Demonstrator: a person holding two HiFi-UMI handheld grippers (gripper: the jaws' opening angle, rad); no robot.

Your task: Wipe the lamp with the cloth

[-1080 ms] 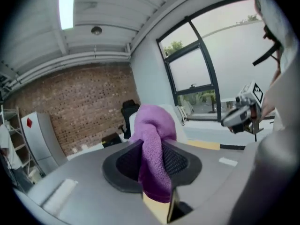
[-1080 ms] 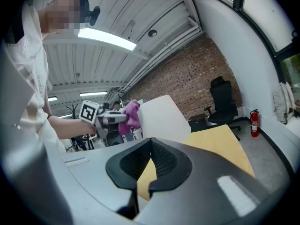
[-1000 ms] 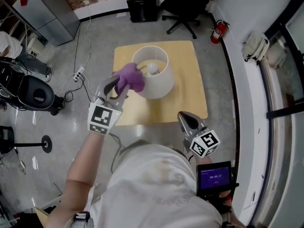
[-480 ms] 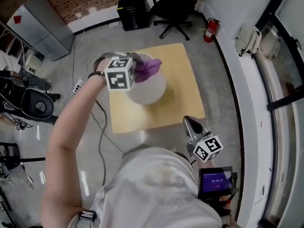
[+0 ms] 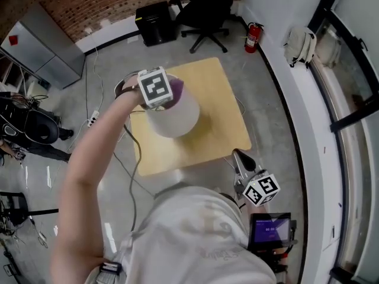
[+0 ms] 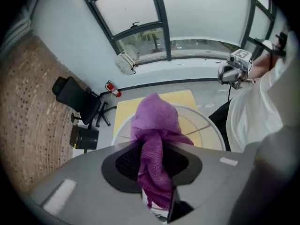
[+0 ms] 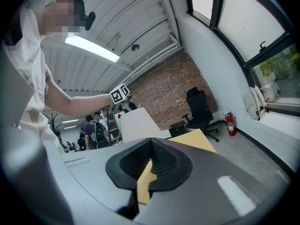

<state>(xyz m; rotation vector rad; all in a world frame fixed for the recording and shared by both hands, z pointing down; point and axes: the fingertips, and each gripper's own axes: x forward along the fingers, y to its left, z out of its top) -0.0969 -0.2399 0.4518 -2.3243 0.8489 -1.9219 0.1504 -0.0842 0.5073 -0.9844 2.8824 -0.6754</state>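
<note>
The left gripper [image 6: 153, 156] is clamped on a bunched purple cloth [image 6: 157, 118] and points down at the open top rim of the white lamp [image 5: 177, 120]. The lamp stands upright on the yellow wooden table [image 5: 219, 117], nearer its left edge than its right. The right gripper [image 7: 151, 146] is off the table's near right corner, jaws nearly together with nothing between them. Each gripper's cube [image 5: 155, 87] bears black-and-white square markers. The print on a small lit screen [image 5: 271, 229] is too small to read.
</note>
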